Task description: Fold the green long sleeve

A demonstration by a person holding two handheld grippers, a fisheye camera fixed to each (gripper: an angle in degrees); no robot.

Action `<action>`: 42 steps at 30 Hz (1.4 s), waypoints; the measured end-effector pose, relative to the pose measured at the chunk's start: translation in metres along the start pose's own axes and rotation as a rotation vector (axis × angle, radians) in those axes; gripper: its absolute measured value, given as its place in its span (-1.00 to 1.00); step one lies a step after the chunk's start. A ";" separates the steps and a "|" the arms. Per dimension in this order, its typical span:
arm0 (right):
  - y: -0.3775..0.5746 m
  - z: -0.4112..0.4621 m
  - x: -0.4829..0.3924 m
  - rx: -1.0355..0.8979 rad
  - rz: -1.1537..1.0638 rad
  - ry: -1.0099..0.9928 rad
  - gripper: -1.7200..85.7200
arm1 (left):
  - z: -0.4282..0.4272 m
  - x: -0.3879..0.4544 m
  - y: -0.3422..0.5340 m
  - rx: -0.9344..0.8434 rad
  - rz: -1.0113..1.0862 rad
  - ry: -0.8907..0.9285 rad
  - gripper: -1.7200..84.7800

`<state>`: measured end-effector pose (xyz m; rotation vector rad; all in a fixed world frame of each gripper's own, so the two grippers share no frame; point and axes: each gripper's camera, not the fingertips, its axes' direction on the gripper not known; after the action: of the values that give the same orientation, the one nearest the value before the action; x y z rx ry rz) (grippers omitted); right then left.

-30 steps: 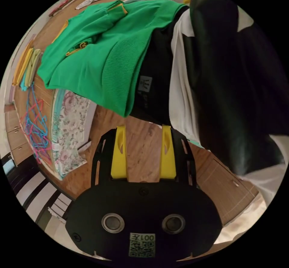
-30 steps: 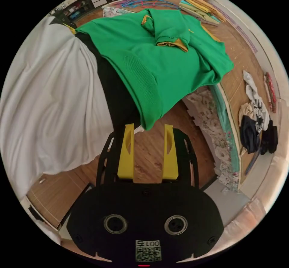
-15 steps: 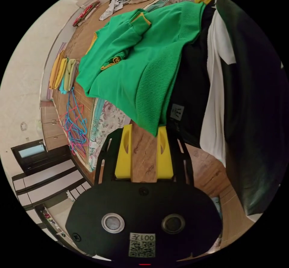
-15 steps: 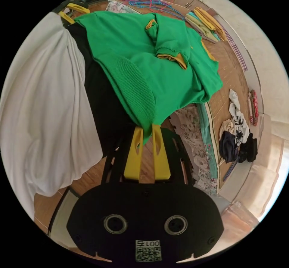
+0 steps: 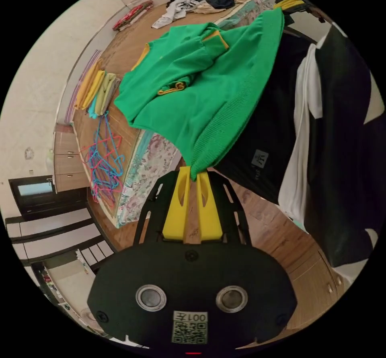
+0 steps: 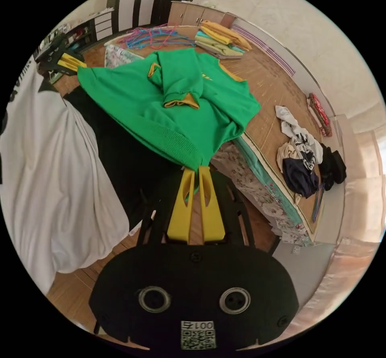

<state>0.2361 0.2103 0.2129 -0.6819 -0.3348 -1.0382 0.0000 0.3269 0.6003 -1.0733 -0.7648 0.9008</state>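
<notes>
- Left tongs [image 5: 193, 174] are pinched nearly closed on one corner of the ribbed hem of the green long sleeve [image 5: 201, 88], both yellow jaws pressing the cloth.
- Right tongs [image 6: 197, 169] are clamped the same way on the other hem corner, the jaws drawn in tight with green fabric between them.
- The green long sleeve [image 6: 173, 104] lies with its upper part on the bed [image 6: 273, 92], sleeves folded in over the chest, yellow cuffs showing; the hem end is lifted off the bed edge and stretched between the two tongs.
- In the left gripper view the right tongs [image 5: 290, 2] show at the far hem corner.
- The person [image 6: 52, 165] stands just beside the hem.
- On the bed: folded clothes [image 5: 94, 90], coloured hangers [image 5: 102, 153] and a loose pile of clothes [image 6: 305, 157], well apart from the green garment.
</notes>
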 end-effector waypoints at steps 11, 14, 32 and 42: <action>0.017 -0.048 0.068 0.053 -0.107 -0.180 -0.93 | -0.084 -0.084 0.037 0.215 -0.047 0.055 -0.98; 0.011 -0.048 0.095 0.103 -0.087 -0.195 -0.93 | -0.086 -0.108 0.027 0.249 -0.023 0.061 -0.98; -0.293 0.176 0.388 0.060 0.253 -0.173 -0.92 | 0.129 -0.448 -0.279 -0.035 -0.156 0.170 -0.98; -0.390 0.293 0.422 -0.126 0.205 -0.092 -0.81 | 0.227 -0.525 -0.341 -0.036 -0.333 0.335 -0.87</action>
<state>0.1163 -0.0103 0.8071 -0.8607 -0.2749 -0.8393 -0.3473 -0.1247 0.9449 -1.0557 -0.6541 0.4123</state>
